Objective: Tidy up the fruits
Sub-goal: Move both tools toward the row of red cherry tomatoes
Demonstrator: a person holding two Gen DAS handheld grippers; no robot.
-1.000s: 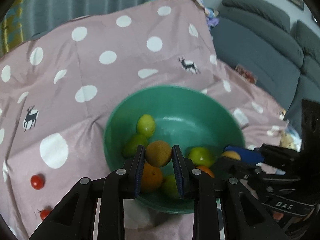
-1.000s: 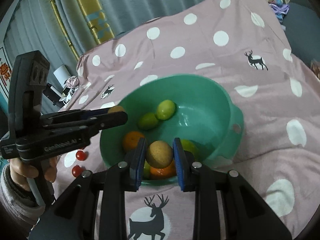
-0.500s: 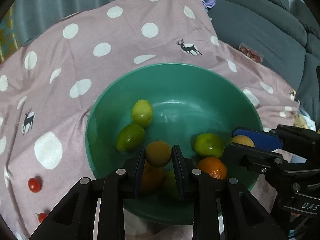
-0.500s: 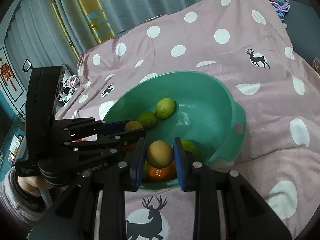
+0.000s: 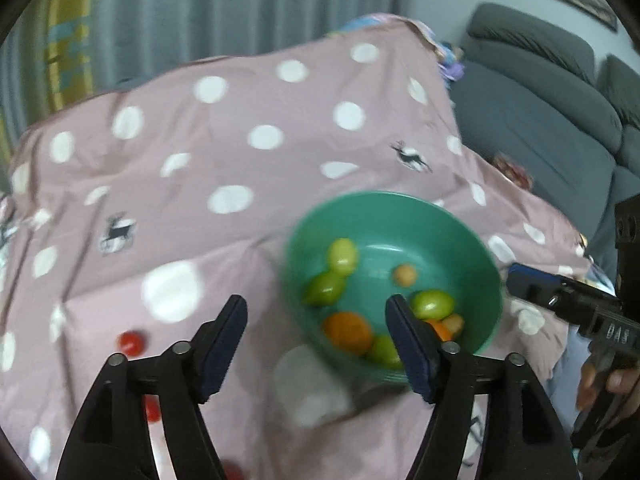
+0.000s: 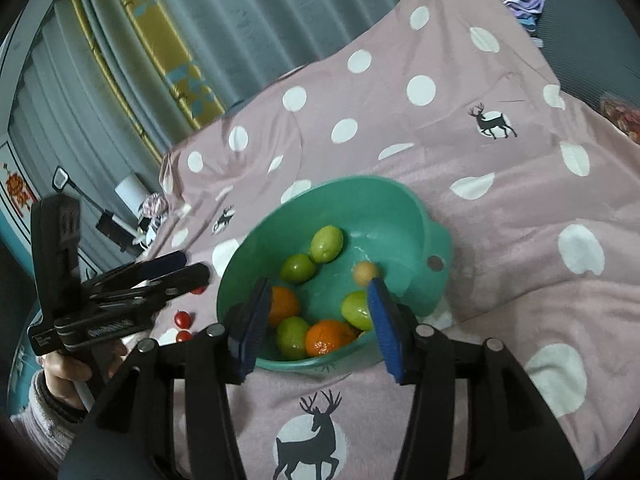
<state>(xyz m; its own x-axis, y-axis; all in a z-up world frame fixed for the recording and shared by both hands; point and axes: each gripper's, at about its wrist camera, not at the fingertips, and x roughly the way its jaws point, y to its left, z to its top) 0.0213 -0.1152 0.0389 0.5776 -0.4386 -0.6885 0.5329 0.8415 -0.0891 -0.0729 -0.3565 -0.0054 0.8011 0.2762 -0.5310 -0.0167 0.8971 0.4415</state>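
Two wrist views, shared bowl (image 5: 486, 276)

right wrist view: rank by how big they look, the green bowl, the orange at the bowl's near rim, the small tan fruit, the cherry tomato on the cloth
1. green bowl
2. orange
3. small tan fruit and cherry tomato: they look about alike, so no ranking between them.

Green bowl (image 6: 424, 216) of green and orange fruit on pink cloth (image 6: 500, 200), white dots, black deer
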